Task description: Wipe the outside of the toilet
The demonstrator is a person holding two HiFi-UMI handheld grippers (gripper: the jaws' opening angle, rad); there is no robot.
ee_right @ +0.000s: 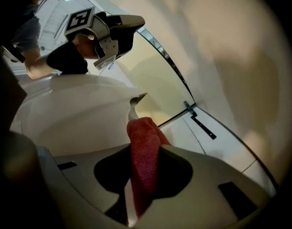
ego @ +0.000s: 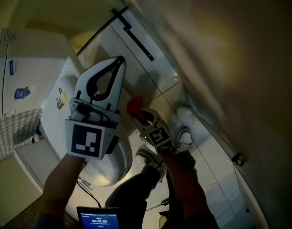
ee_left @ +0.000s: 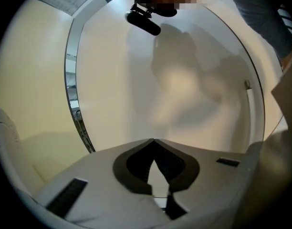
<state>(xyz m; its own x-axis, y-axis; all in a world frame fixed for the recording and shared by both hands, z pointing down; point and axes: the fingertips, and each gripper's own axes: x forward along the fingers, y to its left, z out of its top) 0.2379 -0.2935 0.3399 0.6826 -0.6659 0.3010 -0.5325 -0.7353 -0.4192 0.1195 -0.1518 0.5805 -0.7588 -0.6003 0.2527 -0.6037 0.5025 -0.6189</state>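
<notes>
The white toilet (ego: 53, 111) stands at the left of the head view, its tank (ego: 31, 66) behind it. My right gripper (ego: 138, 112) is low beside the bowl's right flank, shut on a red cloth (ego: 134, 104). In the right gripper view the red cloth (ee_right: 143, 156) sticks up from between the jaws of my right gripper (ee_right: 145, 143), close to the bowl's curved outside (ee_right: 74, 118); I cannot tell whether they touch. My left gripper (ego: 120, 61) hovers above the bowl, shut and holding nothing. My left gripper (ee_left: 153, 140) faces a pale wall.
A person's shoes (ego: 184, 137) stand on the pale tiled floor right of the bowl. A dark strip (ego: 136, 37) lies in the floor farther back. A pale wall closes the right side. A lit screen (ego: 99, 219) shows at the bottom edge.
</notes>
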